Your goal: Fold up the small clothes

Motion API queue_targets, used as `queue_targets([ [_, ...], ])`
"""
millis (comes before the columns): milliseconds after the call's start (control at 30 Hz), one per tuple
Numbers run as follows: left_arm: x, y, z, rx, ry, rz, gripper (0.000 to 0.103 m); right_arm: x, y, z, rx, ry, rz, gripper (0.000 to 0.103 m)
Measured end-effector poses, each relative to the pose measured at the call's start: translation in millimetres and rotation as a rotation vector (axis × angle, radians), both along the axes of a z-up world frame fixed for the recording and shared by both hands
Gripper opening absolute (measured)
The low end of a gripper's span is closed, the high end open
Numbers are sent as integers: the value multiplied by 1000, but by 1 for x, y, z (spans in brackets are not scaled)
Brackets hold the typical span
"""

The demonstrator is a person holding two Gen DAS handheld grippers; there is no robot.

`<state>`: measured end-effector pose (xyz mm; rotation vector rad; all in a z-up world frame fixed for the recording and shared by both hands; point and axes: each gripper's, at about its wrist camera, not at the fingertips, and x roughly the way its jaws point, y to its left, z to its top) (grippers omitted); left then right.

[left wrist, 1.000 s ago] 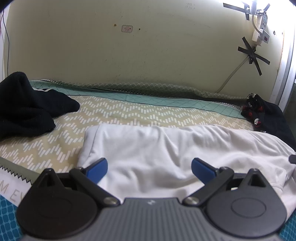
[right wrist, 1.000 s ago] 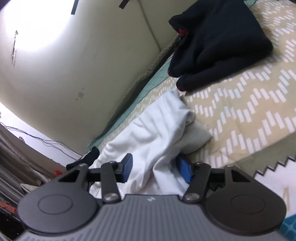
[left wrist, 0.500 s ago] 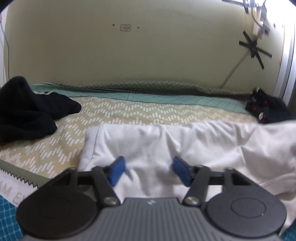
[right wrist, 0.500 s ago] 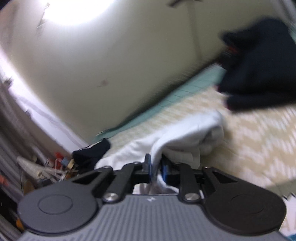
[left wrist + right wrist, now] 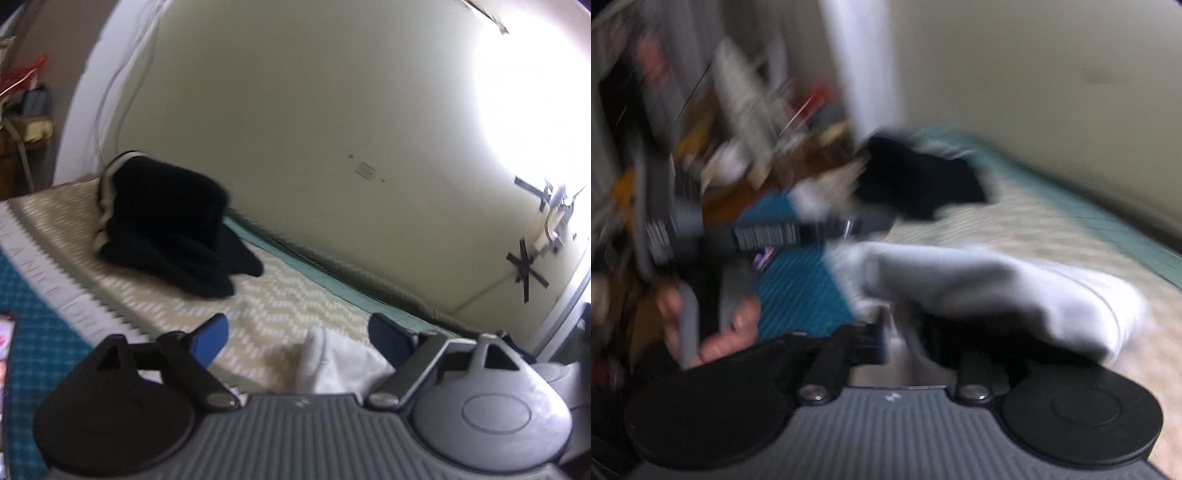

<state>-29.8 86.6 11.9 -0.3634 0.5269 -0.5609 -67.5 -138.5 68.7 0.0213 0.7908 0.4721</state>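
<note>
Pale green walls back a bed spread with a beige zigzag-patterned cover edged in teal, where one white garment is partway through folding. In the right wrist view, heavily blurred, the white garment lies bunched and doubled over itself on the cover, its near edge running down between the fingers of the right gripper; those jaws have just been opening from a tight pinch and now stand only part-way apart, with cloth between them, though the blur leaves it unclear whether the pads press on it. The left gripper has its blue-tipped jaws spread wide after just reopening, a corner of the white garment lying low between them but touched by neither pad. Judged from this, a first fold looks made but not flattened or squared, and the piece is not yet set aside. A black garment with a pale striped band sits heaped farther along the bed, apparently unfolded and well apart from the white one. A hand grips the left tool's grey handle at the left of the right wrist view, with cluttered shelves behind. Nothing lies on the cover between the two garments.
</note>
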Motion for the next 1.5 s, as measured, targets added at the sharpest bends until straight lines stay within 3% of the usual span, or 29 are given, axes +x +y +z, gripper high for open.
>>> queue_targets([
  [33, -3, 4, -1, -2, 1, -2, 88, 8, 13, -7, -26, 11, 32, 44],
  [133, -11, 6, -6, 11, -8, -28, 94, 5, 17, -7, -10, 3, 63, 51],
  [333, -28, -12, -7, -13, -13, -167, 97, -51, -47, 30, 164, -79, -6, 51],
  [500, -69, -31, 0, 29, -89, -242, 101, -79, -94, 37, 178, -103, -161, 51],
  [600, -89, -38, 2, 68, -110, -238, 102, -69, -104, 19, 149, -19, -198, 50],
  [700, -97, -56, -2, 134, -101, -234, 102, -30, -104, -8, 136, 58, -216, 49],
  [800, -98, -67, -4, 190, -65, -222, 102, 26, -101, -11, 197, -18, -234, 48],
  [867, -98, -71, -4, 217, -40, -202, 102, 59, -97, -10, 186, -83, -323, 54],
  [933, -97, -74, -5, 240, -22, -183, 102, 76, -96, -12, 149, -54, -396, 63],
  [1000, -91, -77, -8, 267, -1, -158, 102, 70, -99, -10, 178, -55, -371, 63],
  [1067, -81, -78, -13, 290, 31, -134, 94, 50, -103, -5, 188, -118, -338, 68],
  [1100, -75, -78, -16, 299, 56, -122, 84, 37, -105, -2, 178, -152, -333, 70],
  [1133, -73, -77, -16, 301, 78, -118, 65, 31, -106, -3, 165, -173, -329, 71],
  [1200, -64, -73, -21, 302, 131, -121, 40, 18, -110, -6, 120, -196, -334, 72],
  [1267, -57, -71, -31, 315, 165, -109, 26, 11, -114, -9, 93, -193, -337, 68],
  [1300, -57, -70, -34, 326, 175, -102, 16, 9, -115, -8, 103, -189, -325, 60],
  [1433, -68, -57, -37, 322, 179, -98, 9, 33, -95, -20, 195, -95, -205, 28],
  [1500, -73, -54, -37, 334, 185, -80, 12, 51, -77, -38, 207, -9, -155, 26],
])
